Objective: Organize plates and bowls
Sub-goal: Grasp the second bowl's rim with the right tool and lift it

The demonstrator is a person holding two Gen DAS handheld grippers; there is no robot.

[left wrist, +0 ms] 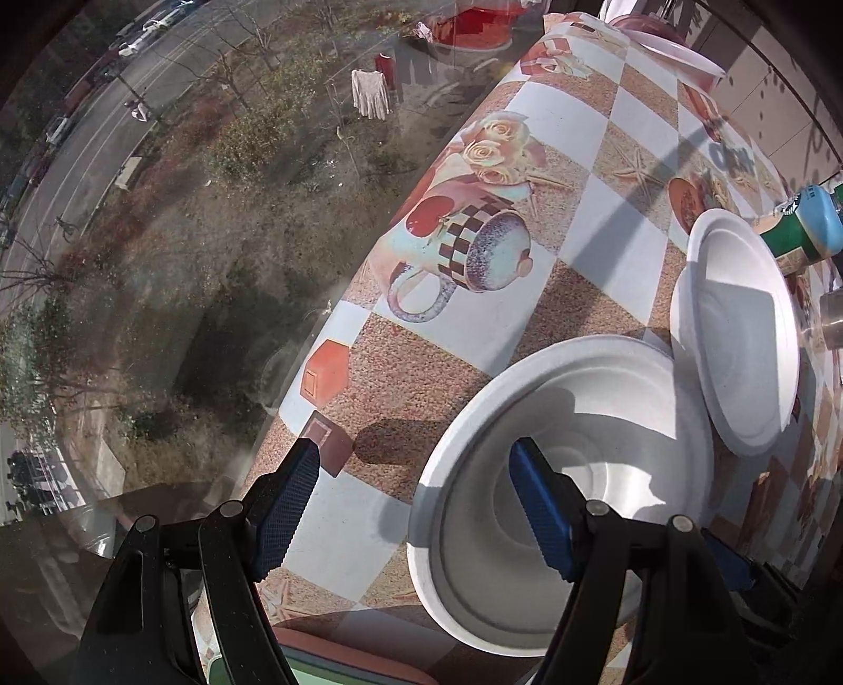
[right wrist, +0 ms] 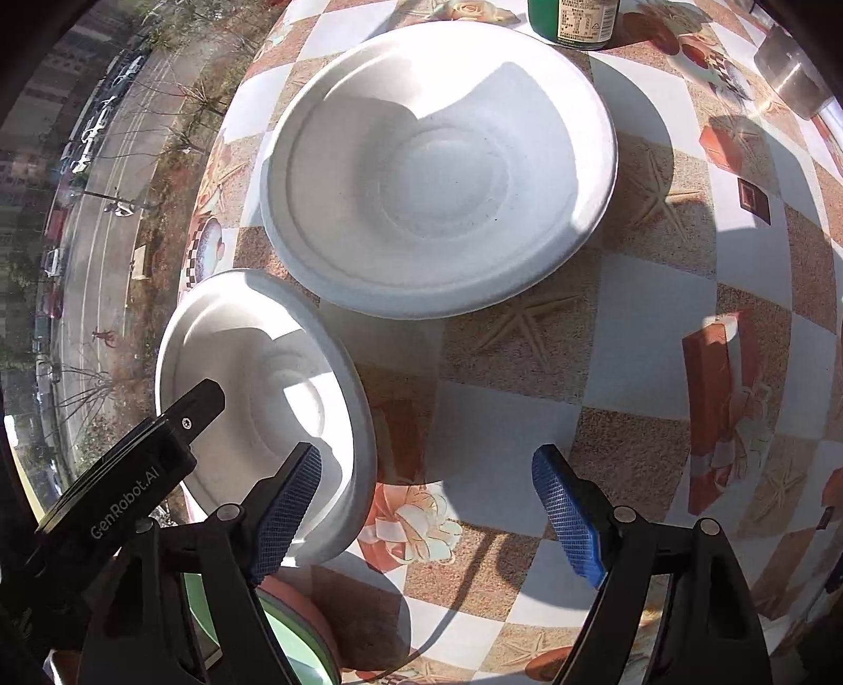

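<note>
Two white moulded-pulp bowls sit side by side on the checked tablecloth (right wrist: pixel 621 437), right beside a window with a long drop to the street behind the glass. Smaller bowl (right wrist: pixel 263 390) stands nearest the table edge; larger bowl (right wrist: pixel 437 168) lies further in, their rims touching or very nearly so.

Left gripper (left wrist: pixel 416 506) points almost straight down over the smaller bowl (left wrist: pixel 569 474). Jaws apart: one blue pad hangs inside the bowl, the other outside over the cloth, so the rim lies between them. No pad presses on it as far as I can see.

Right gripper (right wrist: pixel 427 511) tilts down over bare cloth just beside the same bowl, jaws wide, nothing between them.

Risks as I judge them:
- Pulp wall is thin and light. A pinch on one rim may tilt or flex the bowl rather than lift it level.
- Bowl stands close to the edge; a nudge from the outer pad could slide it off toward the glass.
- Both grippers crowd the same bowl. Their fingers may knock together, or the right one may bump the rim while the left closes.
- Green bottle (right wrist: pixel 574 21) and a metal cup (right wrist: pixel 790 68) stand beyond the larger bowl; a wide swing while stacking could tip them.
- Hard sun and deep shadow inside the bowls make depth hard to read.
</note>
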